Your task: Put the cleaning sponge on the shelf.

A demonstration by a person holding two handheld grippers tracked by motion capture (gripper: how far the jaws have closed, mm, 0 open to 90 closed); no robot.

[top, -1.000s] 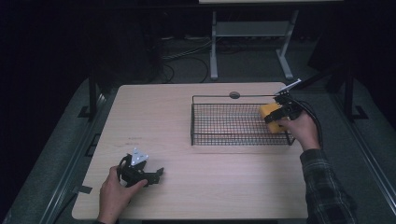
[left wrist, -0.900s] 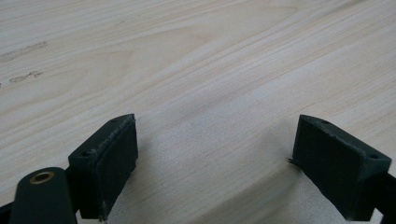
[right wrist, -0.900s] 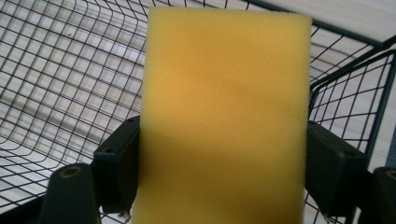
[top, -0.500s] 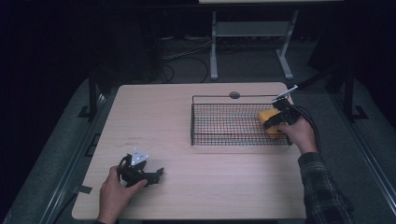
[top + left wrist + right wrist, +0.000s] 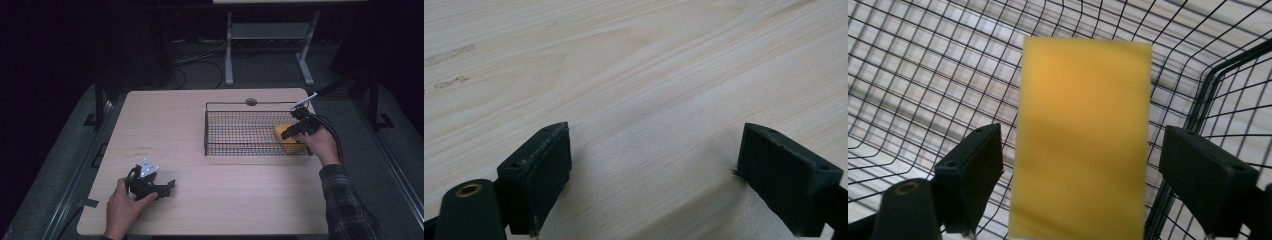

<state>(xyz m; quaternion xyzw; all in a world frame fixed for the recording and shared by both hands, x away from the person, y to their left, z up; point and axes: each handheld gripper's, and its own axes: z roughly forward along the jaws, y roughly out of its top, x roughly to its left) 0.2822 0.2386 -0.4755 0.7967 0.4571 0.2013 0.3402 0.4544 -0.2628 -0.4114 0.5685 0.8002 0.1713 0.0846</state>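
I have the pale wooden table [image 5: 200, 130] in front of me, with the black wire basket [image 5: 240, 150] on its right half. Inside the basket, at its right end, sits the yellow block [image 5: 286, 137]. My right gripper [image 5: 1080, 172] is reached in over it; its jaws have just been opening and now stand clear on either side of the block, with gaps showing between pads and block — nothing is pinched. I judge this the release step: the block is delivered. Next I would lift the right gripper straight up, clear of the block and the basket's rim. My left gripper [image 5: 656, 172] rests at the near left of the table, jaws spread wide over bare wood, holding nothing.
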